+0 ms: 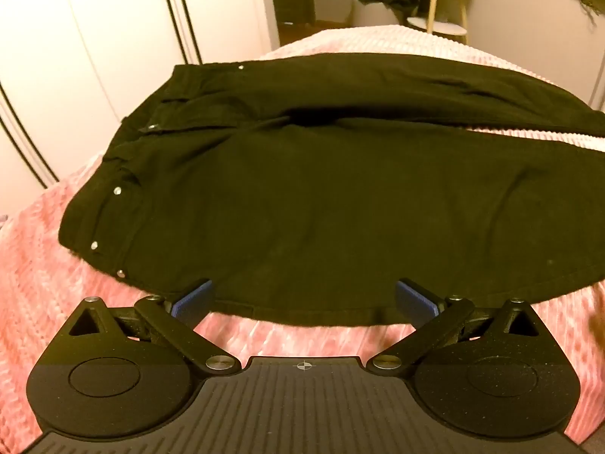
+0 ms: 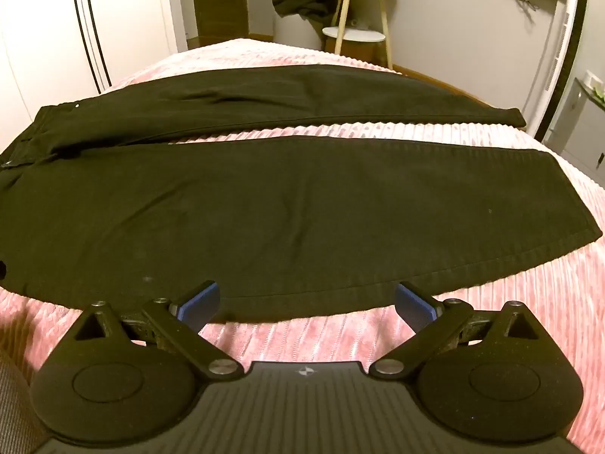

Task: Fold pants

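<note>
On the pink bed point(image 2: 491, 340), black pants point(image 2: 302, 208) lie flat; left gripper point(image 1: 302, 299) and right gripper point(image 2: 306, 299), jaws wide and empty, should pinch the near hem together (evenly).

Dim warm light; fisheye-bent, blurred edges.
</note>
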A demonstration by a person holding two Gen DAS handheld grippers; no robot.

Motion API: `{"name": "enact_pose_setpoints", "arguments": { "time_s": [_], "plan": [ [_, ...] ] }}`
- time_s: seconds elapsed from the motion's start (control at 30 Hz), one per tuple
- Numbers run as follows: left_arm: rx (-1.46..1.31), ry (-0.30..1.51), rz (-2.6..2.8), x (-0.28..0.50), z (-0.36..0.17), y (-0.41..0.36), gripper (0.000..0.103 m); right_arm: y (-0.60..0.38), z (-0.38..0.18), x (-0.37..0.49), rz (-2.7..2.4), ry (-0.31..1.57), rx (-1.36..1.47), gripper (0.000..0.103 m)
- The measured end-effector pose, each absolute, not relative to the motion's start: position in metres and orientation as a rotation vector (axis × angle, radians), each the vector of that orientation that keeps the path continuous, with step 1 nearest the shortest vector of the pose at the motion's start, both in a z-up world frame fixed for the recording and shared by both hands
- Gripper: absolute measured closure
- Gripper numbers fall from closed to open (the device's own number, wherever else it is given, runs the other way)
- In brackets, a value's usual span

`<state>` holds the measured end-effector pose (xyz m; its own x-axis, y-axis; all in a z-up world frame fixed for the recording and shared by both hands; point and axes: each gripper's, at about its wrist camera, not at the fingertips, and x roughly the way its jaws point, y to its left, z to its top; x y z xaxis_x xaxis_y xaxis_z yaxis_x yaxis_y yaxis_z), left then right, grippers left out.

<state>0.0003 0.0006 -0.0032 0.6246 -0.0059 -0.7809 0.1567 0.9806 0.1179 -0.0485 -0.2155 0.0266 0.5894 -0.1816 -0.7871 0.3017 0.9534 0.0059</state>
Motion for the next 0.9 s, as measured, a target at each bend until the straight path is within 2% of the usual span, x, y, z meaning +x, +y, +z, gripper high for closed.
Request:
{"name": "enact_pose_setpoints", "arguments": {
  "time_s": [0.9],
  "plan": [
    [0.18,0.901,-0.087,-0.0014,-0.0095,0.0034,0.0,-0.2214,0.024,-0.0486,-0.287,0.899,0.177,0.004]
  ]
}}
